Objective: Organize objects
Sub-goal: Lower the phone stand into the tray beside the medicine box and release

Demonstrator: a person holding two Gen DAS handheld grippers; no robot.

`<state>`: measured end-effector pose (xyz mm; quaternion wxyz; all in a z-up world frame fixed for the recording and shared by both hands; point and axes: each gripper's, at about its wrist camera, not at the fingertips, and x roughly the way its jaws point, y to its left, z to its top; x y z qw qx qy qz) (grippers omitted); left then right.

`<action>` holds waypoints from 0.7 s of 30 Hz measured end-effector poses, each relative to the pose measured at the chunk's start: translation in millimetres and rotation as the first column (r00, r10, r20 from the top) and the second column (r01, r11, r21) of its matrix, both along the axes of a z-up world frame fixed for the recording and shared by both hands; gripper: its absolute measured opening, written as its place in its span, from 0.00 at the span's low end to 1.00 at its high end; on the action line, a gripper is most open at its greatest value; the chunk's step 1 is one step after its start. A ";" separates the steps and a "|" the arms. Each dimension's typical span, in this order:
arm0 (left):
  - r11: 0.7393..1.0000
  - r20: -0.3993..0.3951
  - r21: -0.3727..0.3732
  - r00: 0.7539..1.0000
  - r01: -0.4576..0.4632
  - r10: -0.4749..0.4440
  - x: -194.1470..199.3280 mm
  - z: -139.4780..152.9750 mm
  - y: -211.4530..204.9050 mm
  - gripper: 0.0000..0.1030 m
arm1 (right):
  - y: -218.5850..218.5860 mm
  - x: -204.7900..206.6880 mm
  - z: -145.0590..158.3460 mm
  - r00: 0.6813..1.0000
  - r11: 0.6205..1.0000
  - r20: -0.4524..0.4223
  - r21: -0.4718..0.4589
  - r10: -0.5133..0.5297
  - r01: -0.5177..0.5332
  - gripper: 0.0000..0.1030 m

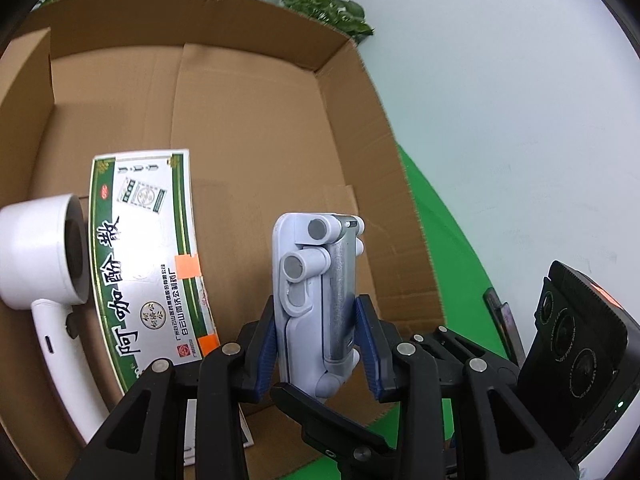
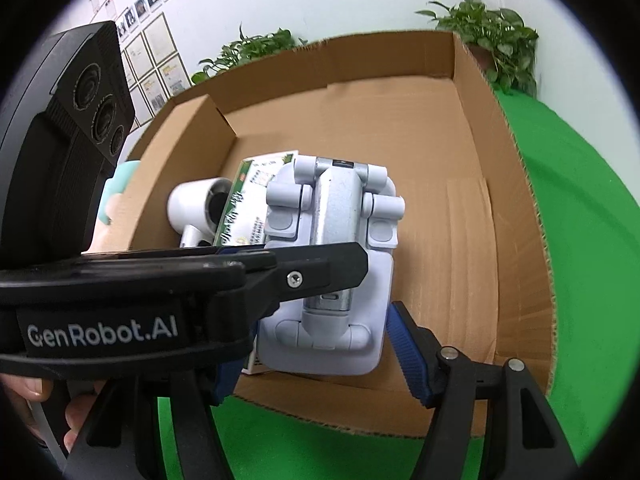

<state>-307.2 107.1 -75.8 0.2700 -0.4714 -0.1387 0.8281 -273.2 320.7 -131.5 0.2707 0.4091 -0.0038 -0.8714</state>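
My left gripper [image 1: 318, 340] is shut on a folded white and silver phone stand [image 1: 318, 284] and holds it upright over the cardboard box [image 1: 248, 128]. The stand also shows in the right wrist view [image 2: 332, 264], with the left gripper's black arm across it. My right gripper [image 2: 320, 356] is open, its blue pads [image 2: 410, 354] on either side of the stand's lower end, not touching it. In the box lie a white hair dryer [image 1: 44, 248] and a green and white medicine box [image 1: 148, 248], both at the left.
The box sits on a green cloth [image 2: 560, 184]. Its right half floor [image 2: 440, 208] is bare cardboard. Potted plants [image 2: 492, 36] stand behind it against a white wall. The right gripper's black camera unit [image 1: 576, 360] is at the right of the left wrist view.
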 end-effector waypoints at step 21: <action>0.999 0.106 -0.034 0.994 -0.004 0.007 -26.0 -24.6 9.5 0.30 | -6.0 -5.3 -17.0 0.999 0.997 0.044 0.080 -0.009 0.005 0.49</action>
